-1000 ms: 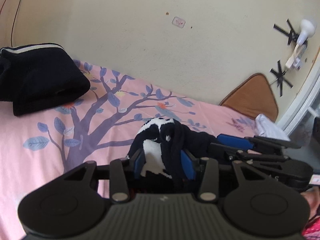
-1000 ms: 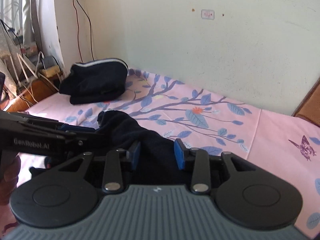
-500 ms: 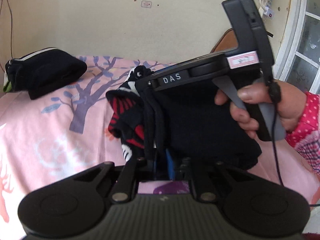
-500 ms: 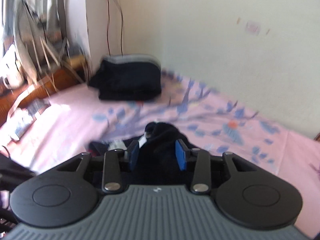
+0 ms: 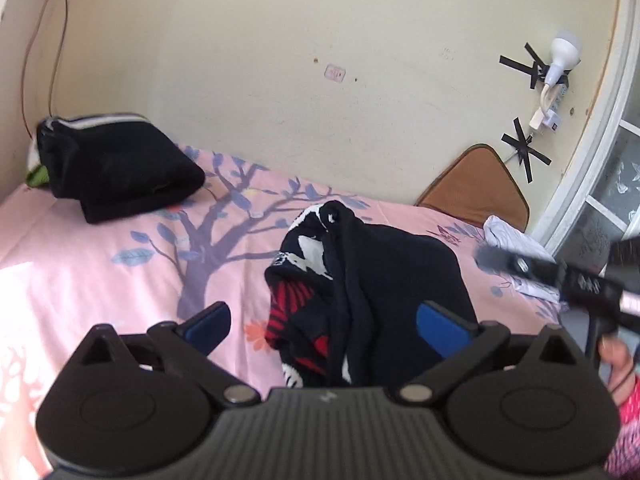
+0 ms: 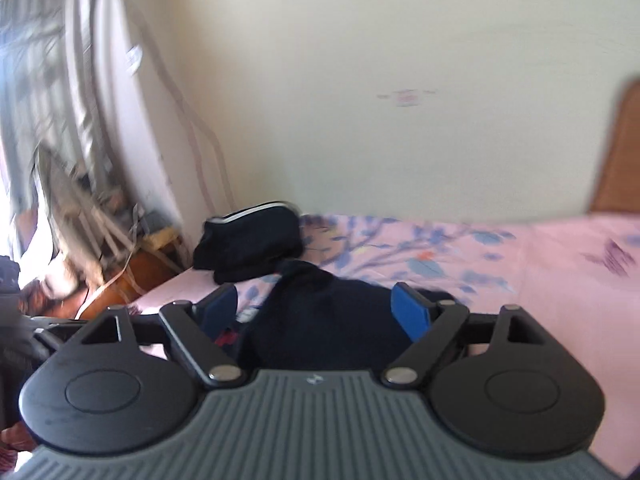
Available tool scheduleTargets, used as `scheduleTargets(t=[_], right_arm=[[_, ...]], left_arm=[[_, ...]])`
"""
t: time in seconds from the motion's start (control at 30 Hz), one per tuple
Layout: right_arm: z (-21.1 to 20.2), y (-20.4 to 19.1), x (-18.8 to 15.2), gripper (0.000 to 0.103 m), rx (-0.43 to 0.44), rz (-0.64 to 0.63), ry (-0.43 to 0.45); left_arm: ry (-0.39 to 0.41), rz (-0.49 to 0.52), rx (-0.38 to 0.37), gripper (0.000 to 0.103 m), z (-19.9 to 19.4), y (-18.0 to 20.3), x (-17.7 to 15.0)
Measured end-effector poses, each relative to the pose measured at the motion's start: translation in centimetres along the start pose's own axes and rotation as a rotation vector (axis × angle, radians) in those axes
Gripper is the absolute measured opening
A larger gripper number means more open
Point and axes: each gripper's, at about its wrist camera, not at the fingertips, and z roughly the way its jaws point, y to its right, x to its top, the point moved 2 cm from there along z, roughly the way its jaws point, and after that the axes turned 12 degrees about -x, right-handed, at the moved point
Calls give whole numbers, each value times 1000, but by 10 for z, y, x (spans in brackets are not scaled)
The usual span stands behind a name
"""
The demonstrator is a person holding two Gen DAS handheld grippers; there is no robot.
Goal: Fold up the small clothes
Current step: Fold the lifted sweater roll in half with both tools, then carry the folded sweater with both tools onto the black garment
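A: How did the jaws stand?

B: Both pairs were spreading wide. The left gripper had its 2 blue pads well apart with the garment lying between them, neither pad pressing on it. The right gripper was the same in its own view: jaws opening, the dark cloth between them but not pinched.

A: So a release?

B: That was my reading: the fold was being let go. To do it well, I judged each gripper should draw straight back and a little up, so no pad snagged a layer and dragged the bundle open.

A: Where did the garment lie?

B: On the bed, on the pink sheet with the tree print, just ahead of both grippers and well apart from the black pile near the wall.

A: And its look?

B: Dark, soft, bunched rather than flat. Black outside, with white and red patterning showing on its left side and a ridge of gathered cloth down the middle. It looked loosely doubled, not a crisp fold; the right wrist view was too blurred to add more.
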Motion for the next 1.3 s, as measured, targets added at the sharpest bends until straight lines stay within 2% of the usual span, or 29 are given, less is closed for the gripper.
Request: scheduleTargets(t=[0.13, 0.2, 0.27, 0.33, 0.37, 0.47, 0.53, 0.63, 0.83, 0.93, 1.03, 1.1, 1.23, 1.3], right_arm=[[-4, 45, -25, 87, -10, 217, -105], [-1, 52, -32, 87, -17, 267, -138], [3, 50, -34, 87, -11, 268, -158], [11, 42, -34, 87, 5, 247, -176], [15, 39, -34, 87, 15, 239, -189], [38, 26, -39, 87, 46, 221, -254], [54, 13, -39, 87, 72, 207, -249], [75, -4, -32, 87, 31, 176, -244], [91, 0, -26, 74, 37, 176, -241], [88, 0, -27, 71, 40, 174, -238], [85, 1, -28, 68, 46, 176, -230], [83, 0, -28, 64, 52, 173, -224], [75, -2, -28, 55, 87, 160, -189], [74, -3, -28, 55, 83, 151, -182]], left_arm=[[-88, -35, -65, 103, 37, -7, 0], [-120, -30, -50, 103, 54, -10, -3], [-148, -55, -23, 103, 69, -18, -8], [-159, -122, -48, 103, 75, -28, -12], [-137, -135, -58, 103, 73, -30, -13], [-127, -147, -75, 103, 71, -32, -15], [-121, -154, -97, 102, 71, -31, -16], [-116, -136, -98, 102, 75, -26, -16], [-87, -152, -84, 100, 81, -28, -12], [-74, -155, -49, 94, 85, -26, -11], [-73, -143, -5, 81, 87, -22, -10], [-74, -166, -14, 68, 87, -22, -9], [-64, -204, -34, 64, 85, -25, -10], [-57, -212, -39, 65, 86, -26, -11]])
